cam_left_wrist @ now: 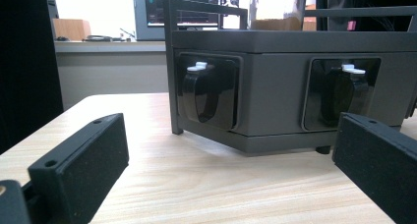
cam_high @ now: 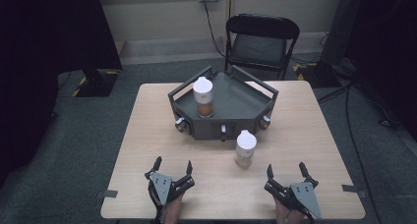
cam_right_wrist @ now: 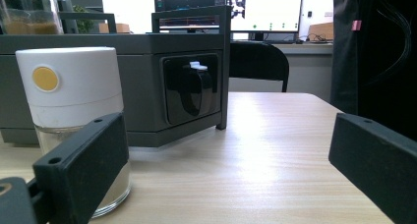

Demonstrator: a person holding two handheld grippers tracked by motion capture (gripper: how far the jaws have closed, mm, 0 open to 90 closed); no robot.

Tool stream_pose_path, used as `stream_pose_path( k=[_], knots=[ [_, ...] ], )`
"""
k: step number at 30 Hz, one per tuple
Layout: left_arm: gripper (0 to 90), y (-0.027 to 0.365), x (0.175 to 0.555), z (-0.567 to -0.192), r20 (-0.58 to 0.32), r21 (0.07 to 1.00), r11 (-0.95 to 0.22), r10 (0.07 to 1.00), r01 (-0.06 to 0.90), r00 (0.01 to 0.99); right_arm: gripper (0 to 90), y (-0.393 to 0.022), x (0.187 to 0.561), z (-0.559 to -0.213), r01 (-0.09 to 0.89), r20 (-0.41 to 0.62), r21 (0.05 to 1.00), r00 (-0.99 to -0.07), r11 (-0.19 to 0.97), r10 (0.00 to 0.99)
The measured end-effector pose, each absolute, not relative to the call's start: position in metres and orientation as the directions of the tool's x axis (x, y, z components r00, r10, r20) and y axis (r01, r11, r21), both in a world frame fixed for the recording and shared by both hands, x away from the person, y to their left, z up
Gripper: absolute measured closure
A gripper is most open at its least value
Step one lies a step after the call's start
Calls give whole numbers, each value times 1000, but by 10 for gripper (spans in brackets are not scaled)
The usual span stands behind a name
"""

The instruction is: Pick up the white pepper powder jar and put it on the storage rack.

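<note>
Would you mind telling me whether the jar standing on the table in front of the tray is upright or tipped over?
Upright. The jar stands on its base on the table, white lid on top, level in the right gripper view.

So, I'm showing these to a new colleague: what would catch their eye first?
Probably the dark angular tray mid-table, with a white-capped jar of brown contents standing on it. A second white-capped jar stands on the table just before it, and the open left claw and right claw wait at the near edge.
</note>
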State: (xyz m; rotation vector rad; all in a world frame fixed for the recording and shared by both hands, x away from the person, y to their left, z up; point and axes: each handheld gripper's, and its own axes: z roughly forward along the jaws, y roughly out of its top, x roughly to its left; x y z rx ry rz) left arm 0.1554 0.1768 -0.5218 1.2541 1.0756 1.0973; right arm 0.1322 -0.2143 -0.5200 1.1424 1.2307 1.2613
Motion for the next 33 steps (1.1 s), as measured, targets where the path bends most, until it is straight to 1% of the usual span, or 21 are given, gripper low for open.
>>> stream_pose_path(
  k=[6,17,33],
  knots=[
    [1,176,155,-522,-7,1000,11,988,-26,154,0,-218,131,-521,-45,1,999,-71,-4,997],
    [0,177,156,-522,-7,1000,11,988,-26,157,0,-216,129,-515,-38,12,999,-62,-14,998],
    [0,177,156,-522,-7,1000,11,988,-26,157,0,-206,127,-493,-61,6,998,-123,-13,992]
  ],
)
